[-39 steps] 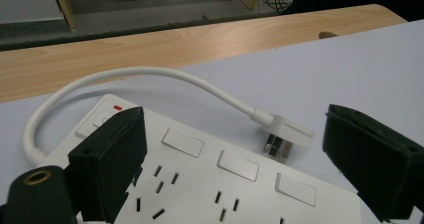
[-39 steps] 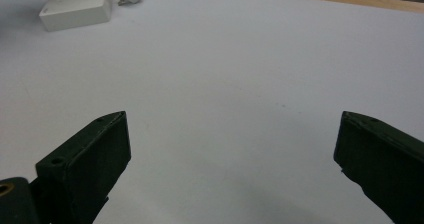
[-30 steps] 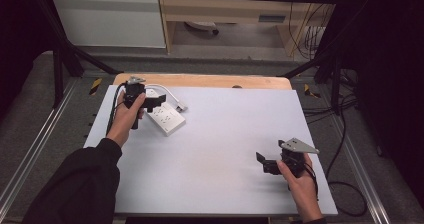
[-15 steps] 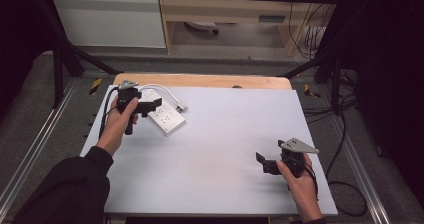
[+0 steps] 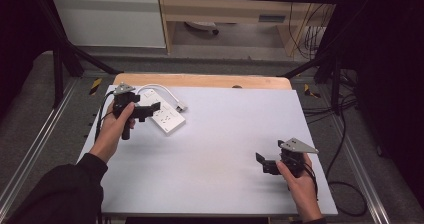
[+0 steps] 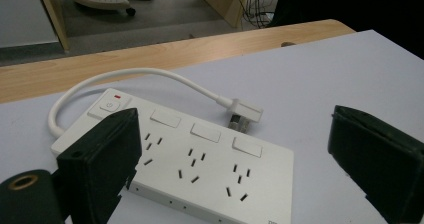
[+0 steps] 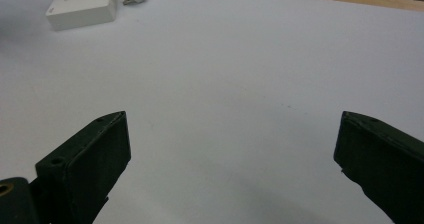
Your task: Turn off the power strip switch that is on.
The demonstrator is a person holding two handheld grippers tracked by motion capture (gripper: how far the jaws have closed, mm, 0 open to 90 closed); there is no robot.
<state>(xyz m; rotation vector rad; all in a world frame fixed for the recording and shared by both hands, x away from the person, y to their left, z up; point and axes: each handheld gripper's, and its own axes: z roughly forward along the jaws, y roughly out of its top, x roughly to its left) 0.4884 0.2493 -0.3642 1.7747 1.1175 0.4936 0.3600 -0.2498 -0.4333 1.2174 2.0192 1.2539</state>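
Note:
A white power strip (image 5: 165, 117) (image 6: 200, 159) lies flat at the back left of the white table (image 5: 225, 149). It has a red-lit switch at one end and three sets of sockets. Its short white cable (image 6: 150, 76) loops round to a plug (image 6: 243, 112) (image 5: 181, 105) lying beside it. My left gripper (image 5: 148, 109) (image 6: 235, 169) hovers just over the strip's near end, open, with nothing between its jaws. My right gripper (image 5: 261, 161) (image 7: 232, 169) is open low over bare table at the front right; the strip (image 7: 82, 5) lies far off from it.
A wooden board (image 5: 200, 80) edges the table's far side. Metal frame rails (image 5: 30, 149) run along both sides. Cables (image 5: 345, 184) trail on the floor at the right. A shelf unit and a wheeled base (image 5: 200, 28) stand beyond the table.
My left gripper has drawn back slightly toward the left end of the power strip. My right gripper has stayed where it was.

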